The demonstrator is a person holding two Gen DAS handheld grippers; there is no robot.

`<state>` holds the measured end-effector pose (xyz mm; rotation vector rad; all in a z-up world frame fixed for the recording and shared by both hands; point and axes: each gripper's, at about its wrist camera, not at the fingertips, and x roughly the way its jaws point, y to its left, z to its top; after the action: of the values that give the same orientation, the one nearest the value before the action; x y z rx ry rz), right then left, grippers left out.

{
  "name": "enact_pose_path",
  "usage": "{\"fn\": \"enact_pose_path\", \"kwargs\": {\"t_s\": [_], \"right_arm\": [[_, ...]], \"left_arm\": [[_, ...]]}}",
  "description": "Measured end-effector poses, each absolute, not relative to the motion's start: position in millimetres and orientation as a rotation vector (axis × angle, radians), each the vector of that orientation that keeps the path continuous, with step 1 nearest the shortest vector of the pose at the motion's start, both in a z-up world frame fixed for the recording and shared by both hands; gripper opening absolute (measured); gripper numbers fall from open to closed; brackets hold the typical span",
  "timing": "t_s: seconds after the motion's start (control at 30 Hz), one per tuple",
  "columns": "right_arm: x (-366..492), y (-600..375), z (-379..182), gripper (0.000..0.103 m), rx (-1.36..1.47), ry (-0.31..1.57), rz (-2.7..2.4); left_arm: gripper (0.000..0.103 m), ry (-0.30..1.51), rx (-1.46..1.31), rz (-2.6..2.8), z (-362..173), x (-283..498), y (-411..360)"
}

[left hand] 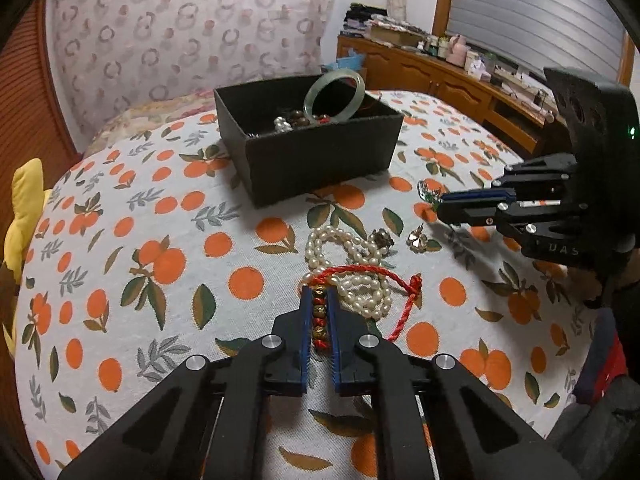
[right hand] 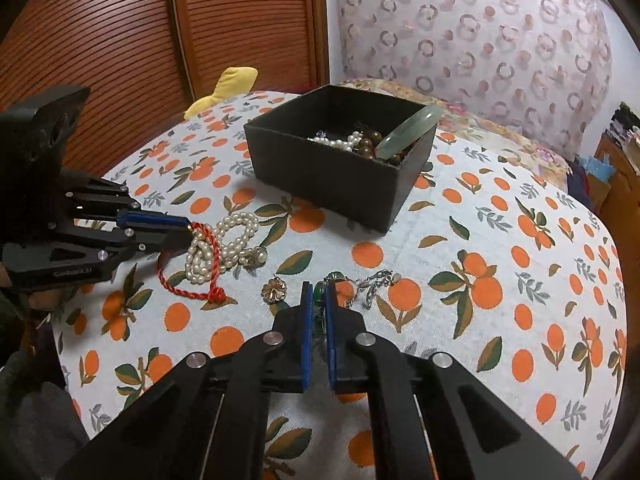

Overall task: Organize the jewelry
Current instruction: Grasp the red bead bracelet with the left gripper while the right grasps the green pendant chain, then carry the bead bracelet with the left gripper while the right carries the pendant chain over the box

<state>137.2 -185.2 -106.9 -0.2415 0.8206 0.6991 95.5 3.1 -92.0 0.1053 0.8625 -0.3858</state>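
Between left tongs (left hand: pixel 320 292): red-cord bracelet (left hand: pixel 320 316), beads apparently lengthwise along fingers.

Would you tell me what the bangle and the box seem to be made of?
Bangle: likely jade or glass, pale green, glossy and slightly translucent. Box: probably cardboard with a matte black finish, judging by its thin, straight walls and lack of shine.

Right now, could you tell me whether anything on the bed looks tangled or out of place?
Yes. The red cord bracelet lies looped over the pearl strand, and the left gripper is shut on its beaded section, so lifting may drag the pearls. In the black box, the jade bangle leans tilted against a wall.
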Motion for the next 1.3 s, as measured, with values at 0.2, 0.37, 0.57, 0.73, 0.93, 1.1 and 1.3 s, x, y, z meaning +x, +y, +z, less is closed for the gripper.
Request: {"fn": "enact_pose_path", "kwargs": {"t_s": [0.2,0.37,0.57,0.73,0.93,1.1,1.3], "right_arm": [[132.6,-190.8,-93.2,0.007,-0.211,0.788,0.699],[128.2,-193.9,-77.2,0.007,-0.200,0.750,0.703],[125.5,-195.7,-57.4,0.007,-0.198,0.708,0.708],[127.2,-197.3,-37.7,0.007,-0.197,0.666,0.705],[135.0,-196.3,-13.8,0.007,-0.205,0.624,0.705],[147.8,-192.8,3.9,0.007,-0.207,0.589,0.718],[169.3,-185.4,12.9,0.007,-0.199,0.572,0.742]], "left_arm": [[0.006,0.798,0.053,-0.372,-70.3,89.1,13.8],[0.006,0.742,0.040,-0.362,-49.7,85.6,16.9],[0.006,0.696,0.028,-0.347,-34.1,85.1,18.1],[0.006,0.664,0.004,-0.332,-23.8,91.7,19.0],[0.006,0.633,0.000,-0.323,-10.9,104.6,15.9],[0.006,0.611,0.009,-0.318,-4.6,116.6,10.1],[0.006,0.622,0.007,-0.320,-8.6,135.1,5.4]]}}
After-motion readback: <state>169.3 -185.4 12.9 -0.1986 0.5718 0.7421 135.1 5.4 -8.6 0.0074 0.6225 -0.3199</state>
